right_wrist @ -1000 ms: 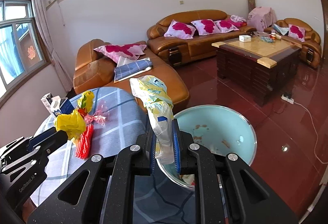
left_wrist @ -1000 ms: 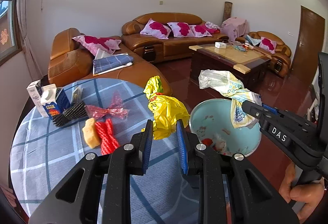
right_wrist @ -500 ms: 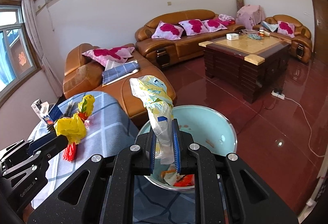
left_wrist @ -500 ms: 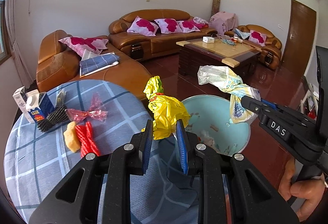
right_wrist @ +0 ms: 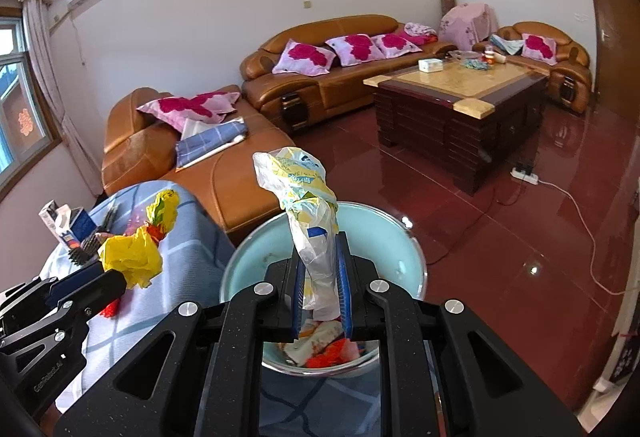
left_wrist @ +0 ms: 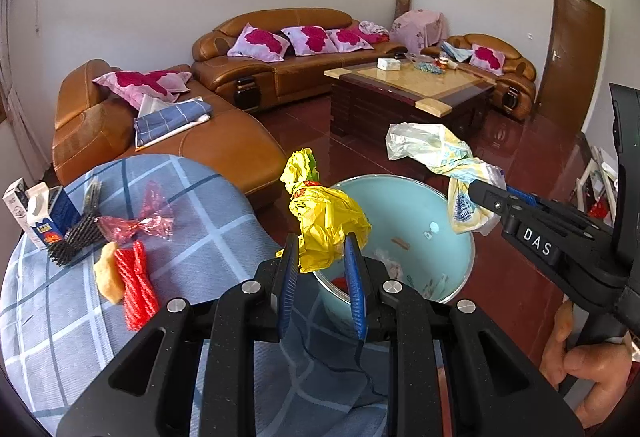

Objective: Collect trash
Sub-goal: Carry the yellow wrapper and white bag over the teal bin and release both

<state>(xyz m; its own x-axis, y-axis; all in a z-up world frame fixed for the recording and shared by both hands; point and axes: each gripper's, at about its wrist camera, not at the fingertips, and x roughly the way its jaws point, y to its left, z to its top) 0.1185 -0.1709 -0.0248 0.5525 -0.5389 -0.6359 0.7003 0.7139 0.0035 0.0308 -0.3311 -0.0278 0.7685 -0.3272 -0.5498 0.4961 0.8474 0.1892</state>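
My left gripper (left_wrist: 322, 257) is shut on a crumpled yellow plastic bag (left_wrist: 324, 221) and holds it over the near rim of the light-blue trash bin (left_wrist: 460, 237). My right gripper (right_wrist: 320, 277) is shut on a white and yellow plastic bag (right_wrist: 308, 221) and holds it above the bin (right_wrist: 248, 261), which has scraps of trash at its bottom. The right gripper also shows in the left wrist view (left_wrist: 486, 197), and the left one in the right wrist view (right_wrist: 120, 279). On the checked tablecloth lie a red wrapper (left_wrist: 136, 285), a yellow scrap (left_wrist: 108, 277) and a pink cellophane wrapper (left_wrist: 140, 223).
A milk carton (left_wrist: 44, 217) and a black comb (left_wrist: 76, 237) stand at the table's (left_wrist: 60, 337) far left. Brown leather sofas (left_wrist: 224, 145) stand just behind the table and bin. A dark wooden coffee table (left_wrist: 404, 97) is farther back on the red floor.
Both grippers have moved right and forward with their bags, so the bin now lies under them. The table items have slid left in view.
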